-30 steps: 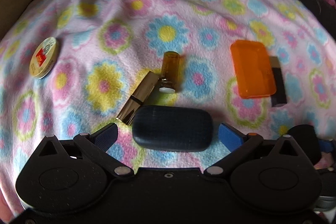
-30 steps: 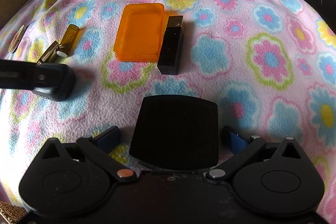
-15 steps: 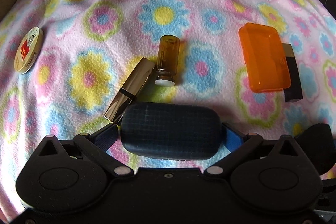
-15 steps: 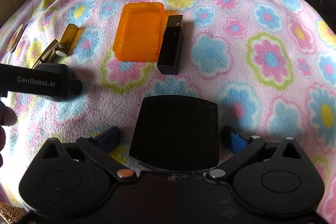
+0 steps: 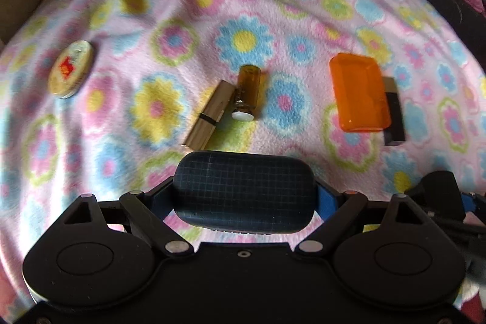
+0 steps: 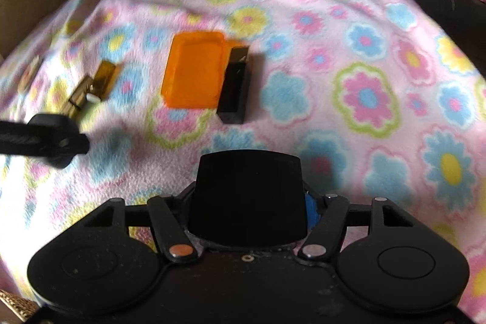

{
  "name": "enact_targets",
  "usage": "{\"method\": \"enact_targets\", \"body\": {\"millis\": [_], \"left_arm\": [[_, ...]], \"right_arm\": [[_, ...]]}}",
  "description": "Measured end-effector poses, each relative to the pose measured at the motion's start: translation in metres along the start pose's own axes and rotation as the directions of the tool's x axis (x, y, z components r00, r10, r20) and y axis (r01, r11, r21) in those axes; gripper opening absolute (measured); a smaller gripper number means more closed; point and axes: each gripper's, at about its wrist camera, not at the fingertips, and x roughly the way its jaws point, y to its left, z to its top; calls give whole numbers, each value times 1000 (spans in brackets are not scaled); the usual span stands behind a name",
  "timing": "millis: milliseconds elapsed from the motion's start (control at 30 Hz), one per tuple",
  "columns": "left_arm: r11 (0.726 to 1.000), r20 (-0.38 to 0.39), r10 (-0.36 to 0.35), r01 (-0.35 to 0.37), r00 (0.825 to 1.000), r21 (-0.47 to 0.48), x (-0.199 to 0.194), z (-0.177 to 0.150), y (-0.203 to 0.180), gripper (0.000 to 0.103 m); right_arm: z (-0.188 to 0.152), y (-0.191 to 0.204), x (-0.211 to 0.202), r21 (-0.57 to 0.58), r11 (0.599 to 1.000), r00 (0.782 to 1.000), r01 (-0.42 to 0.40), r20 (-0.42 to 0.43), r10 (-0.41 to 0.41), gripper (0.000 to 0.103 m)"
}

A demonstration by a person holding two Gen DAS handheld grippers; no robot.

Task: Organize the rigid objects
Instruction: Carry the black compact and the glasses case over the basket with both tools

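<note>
I am closing the left gripper (image 5: 243,199) on the dark navy rounded hard case (image 5: 244,190) and the right gripper (image 6: 247,202) on the matte black squarish box (image 6: 247,196), both pinched just above the flowered fleece blanket (image 5: 303,5), ready for placing

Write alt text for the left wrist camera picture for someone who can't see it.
The left gripper clamps a dark blue oval case above a flowered pink blanket. On the blanket beyond lie a gold tube touching a small amber bottle, an orange box beside a black block, and a round tin far left.
</note>
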Motion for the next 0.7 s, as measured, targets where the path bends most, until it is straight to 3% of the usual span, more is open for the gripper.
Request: {"method": "enact_targets", "body": {"millis": [333,567,700], "left_arm": [[1000,89,6,-5,996,-11,-86,-42,20,85],[1000,136,24,-22,990,-13,-129,-101,24,86],[998,117,-20,26,993,-51,-138,-138,26,85]], "right_arm": [[-17,-15,-82,84,993,980,-84,185,67,65],[-69,6,-151,49,991,966,-128,234,114,65],[-106,21,-174,15,990,967,-139,220,132,65]]}}
